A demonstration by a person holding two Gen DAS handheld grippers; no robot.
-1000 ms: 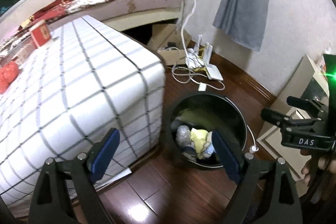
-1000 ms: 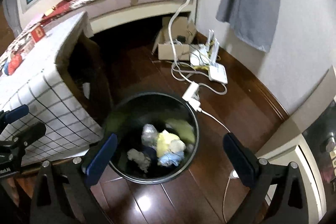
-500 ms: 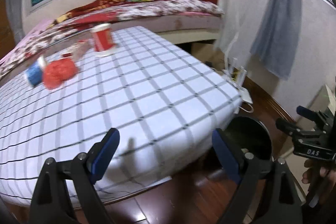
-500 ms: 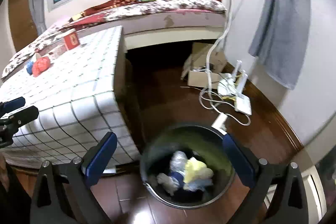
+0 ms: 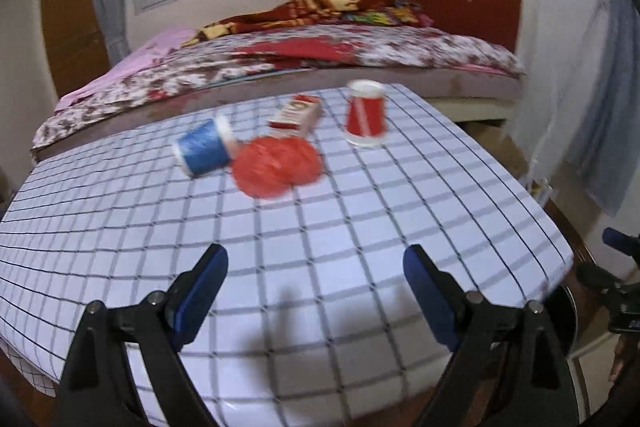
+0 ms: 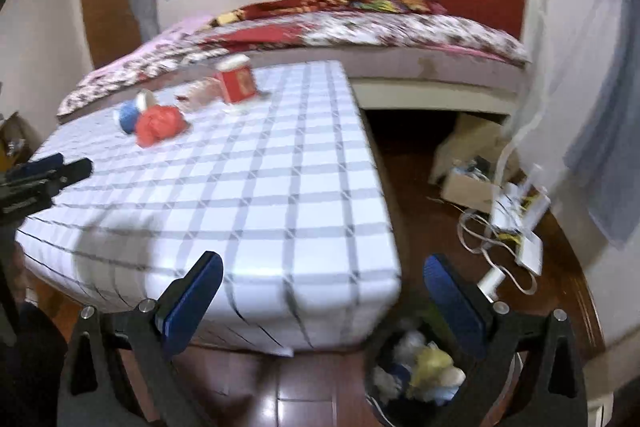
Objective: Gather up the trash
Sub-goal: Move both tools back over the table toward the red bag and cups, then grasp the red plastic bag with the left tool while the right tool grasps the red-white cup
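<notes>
Desk cover smooth, slightly glossy checked cloth or vinyl, can't tell which. Floor dark polished wood, glossy reflections. Left tongs and right tongs: matt black plastic arms, blue pads, metal rivets. Red crumpled bag thin plastic. Red cup looks paper.

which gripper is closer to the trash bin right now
Right. The right gripper hangs just above the trash bin beside the table's corner. The left gripper is over the table, with the bin only at its far right edge.
</notes>
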